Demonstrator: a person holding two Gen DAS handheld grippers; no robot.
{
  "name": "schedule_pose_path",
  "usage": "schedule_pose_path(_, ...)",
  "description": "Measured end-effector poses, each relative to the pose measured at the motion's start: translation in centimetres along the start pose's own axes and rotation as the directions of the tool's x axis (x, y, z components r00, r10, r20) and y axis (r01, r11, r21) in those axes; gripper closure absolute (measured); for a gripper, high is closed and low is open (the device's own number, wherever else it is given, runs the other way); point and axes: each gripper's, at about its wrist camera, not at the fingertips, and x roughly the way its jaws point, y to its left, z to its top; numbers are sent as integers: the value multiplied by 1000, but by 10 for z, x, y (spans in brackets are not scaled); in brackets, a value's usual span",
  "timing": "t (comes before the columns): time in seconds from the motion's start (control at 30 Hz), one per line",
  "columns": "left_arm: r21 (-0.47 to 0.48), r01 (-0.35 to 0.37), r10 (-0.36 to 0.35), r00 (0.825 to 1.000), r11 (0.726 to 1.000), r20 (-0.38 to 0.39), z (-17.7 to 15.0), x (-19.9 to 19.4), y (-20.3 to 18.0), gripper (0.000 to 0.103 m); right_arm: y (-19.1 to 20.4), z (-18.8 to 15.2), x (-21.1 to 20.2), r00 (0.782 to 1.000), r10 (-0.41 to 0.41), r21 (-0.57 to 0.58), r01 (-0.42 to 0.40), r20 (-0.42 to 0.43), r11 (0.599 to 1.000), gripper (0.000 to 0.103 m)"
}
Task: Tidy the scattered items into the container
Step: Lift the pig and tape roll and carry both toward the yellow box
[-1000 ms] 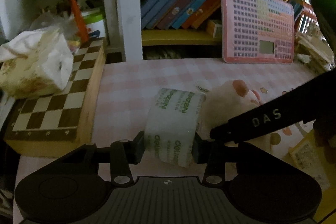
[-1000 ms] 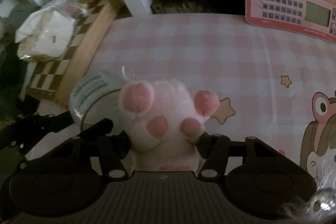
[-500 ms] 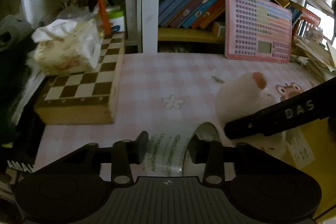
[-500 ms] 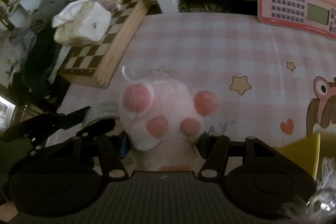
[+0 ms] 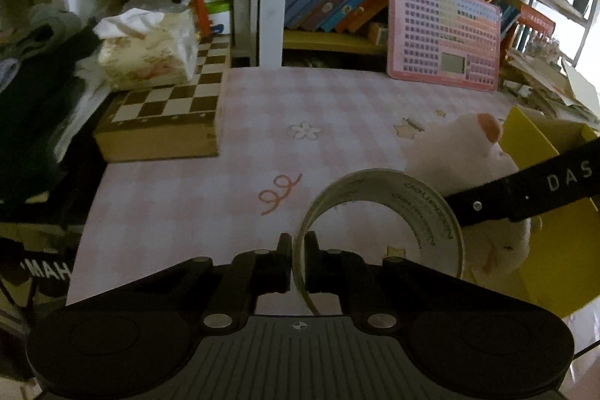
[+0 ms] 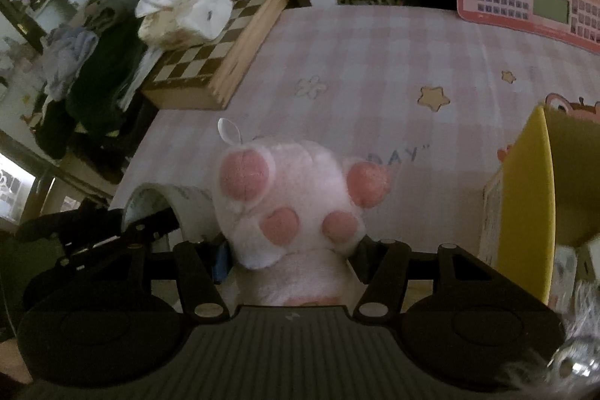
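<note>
My left gripper [image 5: 298,242] is shut on the thin wall of a clear tape roll [image 5: 431,208], one finger inside the ring and one outside, holding it above the pink checked table mat. The roll hangs open-side toward the camera. My right gripper [image 6: 292,250] is shut on a pink-and-white plush paw [image 6: 292,197], pads up, lifted off the mat. The yellow container [image 6: 525,197] stands open at the right, beside the plush. In the left wrist view, the plush [image 5: 450,145] and a right finger [image 5: 525,194] lie just right of the roll, in front of the yellow container [image 5: 532,137].
A wooden chessboard box [image 5: 165,111] with a tissue pack [image 5: 146,51] on it sits at the mat's left edge. A pink keyboard panel [image 5: 442,32] leans against the bookshelf at the back. Dark clothes pile up off the left side.
Both grippers have drawn back from the shelf, bringing the yellow container into view. The left jaws went from spanning the roll's width to pinching its wall. The plush stays held.
</note>
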Motion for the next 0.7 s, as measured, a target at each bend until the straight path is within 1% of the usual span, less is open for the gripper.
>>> schedule_pose_path(0.27, -45, 5, -4, 1000, 999, 25, -24, -46, 10, 98, 18, -32, -24, 999, 24, -1, -24, 26, 1000, 45)
schedule_pose_path(0.47, -76, 14, -11, 999, 997, 41, -45, -82, 17, 98, 31, -63, -49, 997, 34, -16, -33, 67, 999, 45)
schedule_pose_path(0.7, -76, 43, -38, 998, 996, 57, -67, -119, 17, 98, 46, -101, -72, 994, 41, -27, -38, 100, 999, 45)
